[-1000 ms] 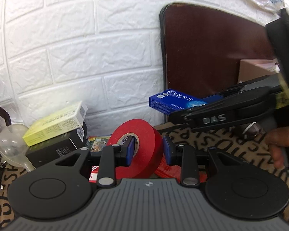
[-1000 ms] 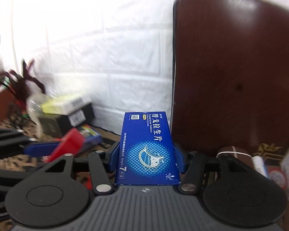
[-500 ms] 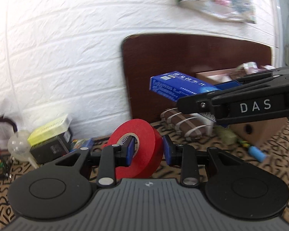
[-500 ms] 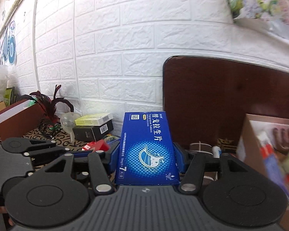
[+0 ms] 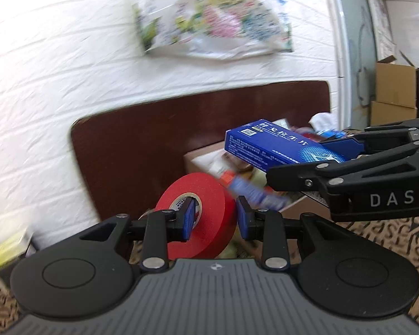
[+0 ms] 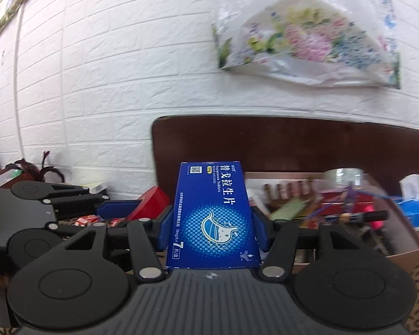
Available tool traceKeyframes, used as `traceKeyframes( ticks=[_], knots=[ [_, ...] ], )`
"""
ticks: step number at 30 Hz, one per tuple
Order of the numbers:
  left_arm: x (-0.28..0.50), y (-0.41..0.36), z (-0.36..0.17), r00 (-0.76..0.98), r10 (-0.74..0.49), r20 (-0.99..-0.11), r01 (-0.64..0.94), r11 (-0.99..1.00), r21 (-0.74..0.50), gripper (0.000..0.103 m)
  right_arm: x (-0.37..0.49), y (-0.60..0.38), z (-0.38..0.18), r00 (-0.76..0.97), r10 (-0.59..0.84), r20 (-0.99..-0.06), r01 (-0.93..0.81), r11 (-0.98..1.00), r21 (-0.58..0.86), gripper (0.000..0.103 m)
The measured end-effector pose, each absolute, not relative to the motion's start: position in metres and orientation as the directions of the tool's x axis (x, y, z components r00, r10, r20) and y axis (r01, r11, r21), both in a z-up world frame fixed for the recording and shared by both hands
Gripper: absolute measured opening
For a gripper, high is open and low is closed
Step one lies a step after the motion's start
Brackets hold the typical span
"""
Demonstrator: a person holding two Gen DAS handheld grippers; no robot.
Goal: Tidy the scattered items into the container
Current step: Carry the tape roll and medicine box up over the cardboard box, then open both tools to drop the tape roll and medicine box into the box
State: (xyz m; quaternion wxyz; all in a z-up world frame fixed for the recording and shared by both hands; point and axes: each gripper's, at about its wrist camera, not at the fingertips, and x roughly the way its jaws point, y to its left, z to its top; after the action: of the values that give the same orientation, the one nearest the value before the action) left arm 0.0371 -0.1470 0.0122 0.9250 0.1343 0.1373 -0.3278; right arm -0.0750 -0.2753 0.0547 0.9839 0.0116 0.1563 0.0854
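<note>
My left gripper (image 5: 215,217) is shut on a red tape roll (image 5: 201,217), held upright in the air. My right gripper (image 6: 212,220) is shut on a blue medicine box (image 6: 213,217), which also shows in the left wrist view (image 5: 273,148), to the right of and above the tape. A brown cardboard box (image 6: 405,248) holding several items sits ahead, against a dark brown board; in the left wrist view the cardboard box (image 5: 198,159) lies just beyond the tape. The red tape (image 6: 150,202) shows left of the blue box in the right wrist view.
A dark brown board (image 5: 142,150) leans on the white brick wall. A flowered plastic bag (image 6: 301,39) hangs above it. A yellow box on a black box (image 5: 8,251) sits at far left. Small red packets (image 6: 88,219) lie on the patterned tablecloth (image 5: 388,234).
Both grippers have risen and swung right with their loads. The cardboard box has come into fuller view ahead; the yellow and black boxes have slid to the far left.
</note>
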Motion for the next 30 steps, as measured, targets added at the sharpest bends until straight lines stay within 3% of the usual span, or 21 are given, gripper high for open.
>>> traceKeyframes(
  ticks=[16,30],
  knots=[
    [0.061,-0.249,0.011,0.713,-0.605,-0.355,0.692,0.690,0.213,0.032,-0.047,-0.378,0.059,0.947,0.017,-0.320,-0.017,1.000,0.000,0.055],
    [0.112,-0.302,-0.007,0.852,-0.364,-0.376,0.456,0.869,0.193,0.033,0.050,-0.423,0.043,0.920,-0.080,-0.385,0.085,0.996,-0.005,0.055]
  ],
)
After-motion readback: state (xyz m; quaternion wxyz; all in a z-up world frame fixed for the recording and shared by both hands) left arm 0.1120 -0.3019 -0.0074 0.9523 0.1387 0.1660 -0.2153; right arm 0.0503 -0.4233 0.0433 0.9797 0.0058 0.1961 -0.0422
